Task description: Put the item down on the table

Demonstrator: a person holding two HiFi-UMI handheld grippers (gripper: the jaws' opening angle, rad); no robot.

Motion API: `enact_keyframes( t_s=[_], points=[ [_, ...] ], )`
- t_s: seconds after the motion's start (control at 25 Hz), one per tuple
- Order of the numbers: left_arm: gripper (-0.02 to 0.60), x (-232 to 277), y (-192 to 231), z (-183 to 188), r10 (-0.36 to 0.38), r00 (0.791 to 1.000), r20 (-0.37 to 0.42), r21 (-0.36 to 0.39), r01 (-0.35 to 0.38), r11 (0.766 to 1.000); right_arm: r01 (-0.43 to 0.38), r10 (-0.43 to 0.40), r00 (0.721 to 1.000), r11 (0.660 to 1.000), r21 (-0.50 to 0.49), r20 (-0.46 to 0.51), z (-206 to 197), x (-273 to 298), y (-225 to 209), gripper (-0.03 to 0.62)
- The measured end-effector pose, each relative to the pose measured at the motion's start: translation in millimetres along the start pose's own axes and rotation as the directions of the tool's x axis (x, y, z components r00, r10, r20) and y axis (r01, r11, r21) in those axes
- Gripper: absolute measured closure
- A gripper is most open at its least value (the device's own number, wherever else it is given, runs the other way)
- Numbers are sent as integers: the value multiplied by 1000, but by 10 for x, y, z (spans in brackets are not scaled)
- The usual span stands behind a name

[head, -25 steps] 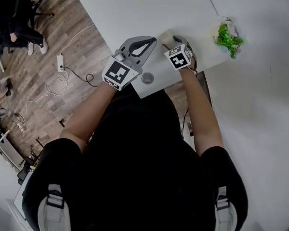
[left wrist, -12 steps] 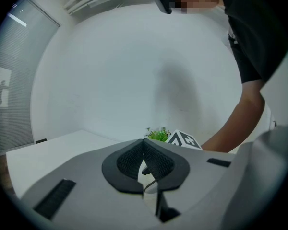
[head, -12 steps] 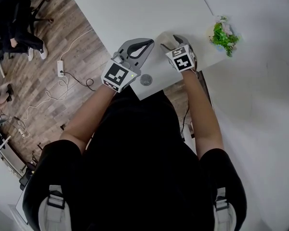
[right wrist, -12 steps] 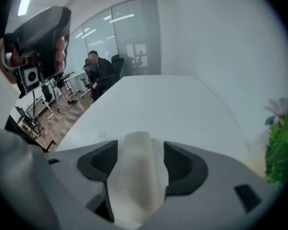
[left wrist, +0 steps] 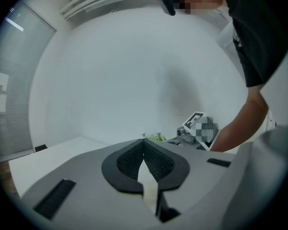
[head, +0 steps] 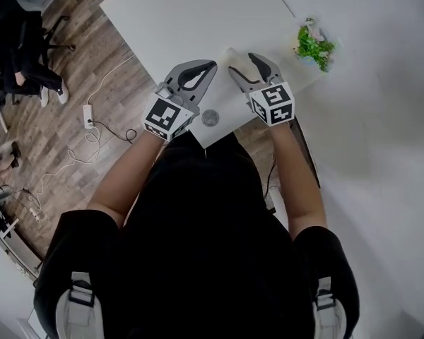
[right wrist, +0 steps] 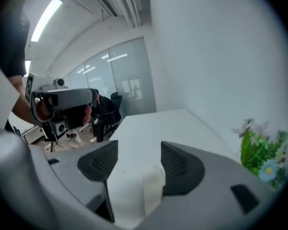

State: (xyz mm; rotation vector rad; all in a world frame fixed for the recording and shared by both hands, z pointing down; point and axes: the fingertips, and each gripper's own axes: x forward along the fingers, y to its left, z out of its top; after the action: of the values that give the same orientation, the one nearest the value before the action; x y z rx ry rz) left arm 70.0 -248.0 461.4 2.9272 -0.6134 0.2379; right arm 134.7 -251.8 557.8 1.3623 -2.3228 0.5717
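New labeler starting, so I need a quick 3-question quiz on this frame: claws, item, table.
1. True or false: the left claw is shut with nothing held in it.
2. The right claw is: A) clamped shut, B) open, with the white item between its jaws, C) out of view.
3. Fill in: near the right corner of the table stands a small green ____.
Key: 1 true; 2 B; 3 plant.
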Motion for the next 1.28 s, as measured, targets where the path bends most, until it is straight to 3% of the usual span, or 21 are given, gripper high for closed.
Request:
enact_keyframes(
  t_s=[0.24,0.6,0.88,1.28],
  points=[
    [588,-104,-234,240,-27,999,34,19,26,999,10,-18,976,999,37,217,484,-624,256,379],
    [588,-260,-511,678,-80,992,96,60,74,995,58,-22,920,995,-79,391,1093,-1286,721,513],
    [588,-280,-663,957,-109,986,125,74,100,992,86,-26,893,990,-115,449,1309,-1588,832,588],
    [588,-324,-752,1091,-147,979,142,110,132,985,116,-60,890,989,-96,452,1366,-1721,809,589]
  ],
)
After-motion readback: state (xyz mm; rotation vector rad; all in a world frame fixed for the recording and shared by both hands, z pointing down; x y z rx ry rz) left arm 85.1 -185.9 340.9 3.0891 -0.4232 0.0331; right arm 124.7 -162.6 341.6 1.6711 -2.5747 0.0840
